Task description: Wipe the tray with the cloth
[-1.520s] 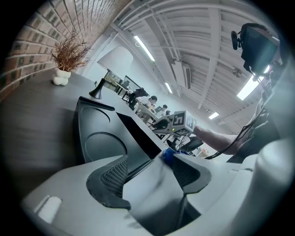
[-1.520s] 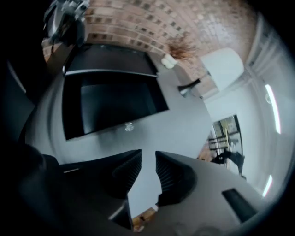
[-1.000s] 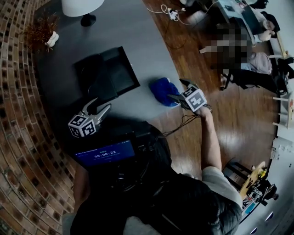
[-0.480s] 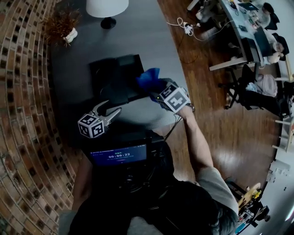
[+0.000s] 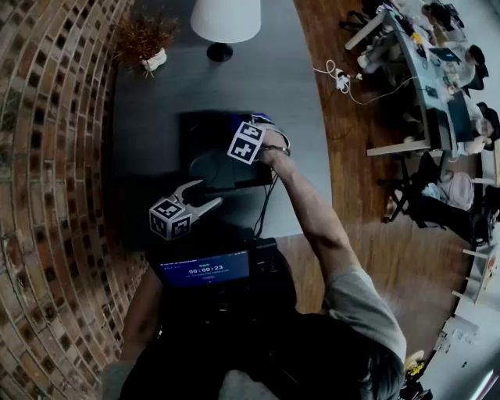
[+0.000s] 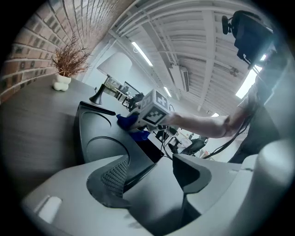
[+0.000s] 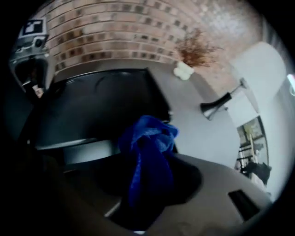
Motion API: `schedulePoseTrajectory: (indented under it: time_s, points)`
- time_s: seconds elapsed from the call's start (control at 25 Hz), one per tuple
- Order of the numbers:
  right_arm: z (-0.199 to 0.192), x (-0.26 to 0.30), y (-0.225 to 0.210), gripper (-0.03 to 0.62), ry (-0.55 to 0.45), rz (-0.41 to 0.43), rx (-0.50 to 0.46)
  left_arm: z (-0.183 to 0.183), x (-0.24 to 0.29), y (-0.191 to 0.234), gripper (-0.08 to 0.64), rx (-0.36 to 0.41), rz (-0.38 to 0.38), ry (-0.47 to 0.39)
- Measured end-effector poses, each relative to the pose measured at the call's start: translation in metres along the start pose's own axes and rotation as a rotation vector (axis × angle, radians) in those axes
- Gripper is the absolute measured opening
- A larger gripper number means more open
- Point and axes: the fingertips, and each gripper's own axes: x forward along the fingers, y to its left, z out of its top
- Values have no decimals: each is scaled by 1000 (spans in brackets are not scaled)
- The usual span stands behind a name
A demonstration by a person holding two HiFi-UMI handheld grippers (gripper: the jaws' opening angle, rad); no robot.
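Against the curved red-brick wall (image 5: 55,156) runs the long grey table (image 5: 305,156), and on it lies the flat black rectangular tray (image 5: 207,141) with a round recess moulded into its floor. At the far end stands a white-shaded lamp (image 5: 226,17) on a dark base.

Now to the action: the right gripper (image 5: 258,133) points steeply down over the tray's far right corner. Its jaws have just been closing and are clamped on the crumpled blue microfibre cloth (image 7: 150,147), which bunches out beyond the jaw tips (whether it actually touches the tray I can't tell).

The left gripper (image 5: 201,195) sits low at the tray's near edge, jaws apart, gripping nothing.

Smallest of all, a dried brown plant in a little white pot (image 5: 156,59) stands by the wall.
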Motion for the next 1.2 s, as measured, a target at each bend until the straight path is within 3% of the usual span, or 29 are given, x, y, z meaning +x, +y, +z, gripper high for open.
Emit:
schedulePoseTrajectory:
  time_s: [0.08, 0.12, 0.24, 0.52, 0.6, 0.64, 0.68, 0.8, 0.84, 0.92, 1.0, 1.08, 1.2]
  points:
    - [6, 9, -20, 179, -44, -59, 77, -1, 1, 0, 293, 13, 4, 2]
    - [8, 13, -18, 179, -53, -66, 63, -2, 1, 1, 293, 18, 6, 1]
    - [12, 11, 5, 178, -73, -33, -106, 0, 2, 1, 293, 21, 11, -11]
    - [-25, -32, 131, 178, -75, 273, -582, -1, -1, 5, 291, 29, 31, -25]
    - [-39, -40, 147, 156, -65, 352, -628, -1, 0, 5, 288, 36, 33, -25]
    - [-40, -40, 137, 156, -55, 339, -602, -1, 0, 5, 287, 38, 35, -24]
    - [-37, -36, 114, 158, -46, 274, -545, -1, 0, 5, 284, 40, 37, -24]
    - [-18, -19, 14, 160, 8, -69, -331, -2, 1, 4, 273, 48, 42, -18]
    - [-13, -12, -8, 161, 31, -137, -278, -3, 1, 4, 270, 49, 43, -16]
    - [-9, 5, -20, 164, 89, -175, -256, -4, 1, 3, 259, 43, 45, -14]
    - [-16, 16, -11, 161, 169, -187, -350, -5, 2, 3, 259, 38, 45, -14]
    - [-25, 12, 9, 160, 222, -132, -452, -3, 2, 5, 259, 39, 46, -13]
    - [-42, -15, 80, 161, 195, 182, -640, -2, 2, 6, 259, 38, 47, -14]
